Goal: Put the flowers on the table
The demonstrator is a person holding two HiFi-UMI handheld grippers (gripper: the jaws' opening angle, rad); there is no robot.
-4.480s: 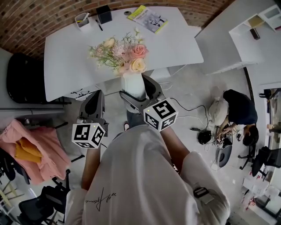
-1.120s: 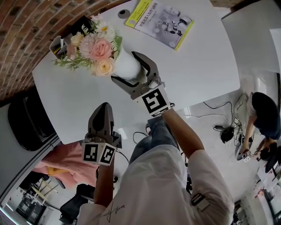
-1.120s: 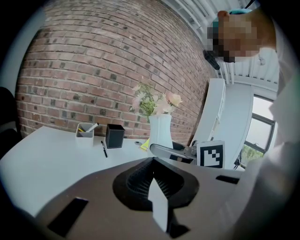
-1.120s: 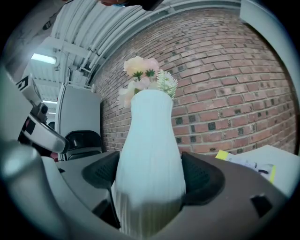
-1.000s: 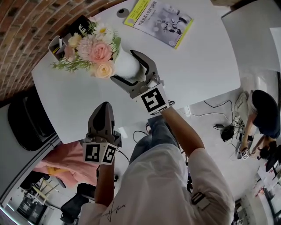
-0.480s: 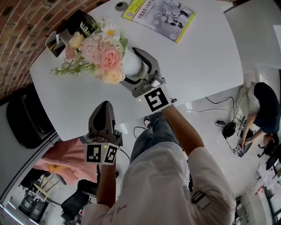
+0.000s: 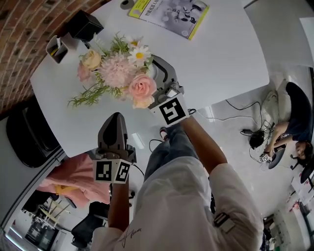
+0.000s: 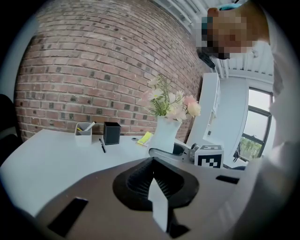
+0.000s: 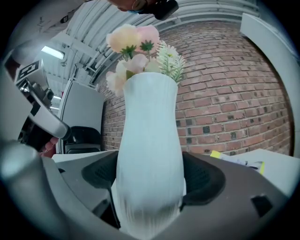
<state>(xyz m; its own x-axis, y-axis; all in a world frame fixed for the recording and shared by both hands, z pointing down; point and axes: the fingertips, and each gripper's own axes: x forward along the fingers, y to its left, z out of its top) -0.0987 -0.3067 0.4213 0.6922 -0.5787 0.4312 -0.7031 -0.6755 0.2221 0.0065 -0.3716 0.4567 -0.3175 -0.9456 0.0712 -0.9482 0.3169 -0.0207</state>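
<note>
- The right gripper (image 7: 156, 82) is clamping a white ribbed vase (image 9: 150, 140) by its lower body, jaws pressing on both sides; the vase is standing upright between them
- The flowers (image 7: 117, 78), pink, peach and white blooms with green sprigs, are rising from the vase's mouth and, in the head view, hiding nearly all of it
- The bouquet is sitting over the near-left part of the white table (image 7: 225, 54); whether the vase's base is touching the tabletop cannot be told
- The left gripper (image 7: 114, 123) is hanging near the table's near edge, well apart from the vase, its jaws drawn together on nothing
- A yellow-edged booklet (image 7: 169, 12) is lying at the table's far side; a black box (image 7: 84, 25) and a white pen cup (image 7: 55, 48) are standing at the far left, beside the brick wall (image 8: 93, 70)
- A pink cloth (image 7: 73, 181) is lying below the table on the left; a person (image 7: 294, 122) is sitting on the floor to the far right
</note>
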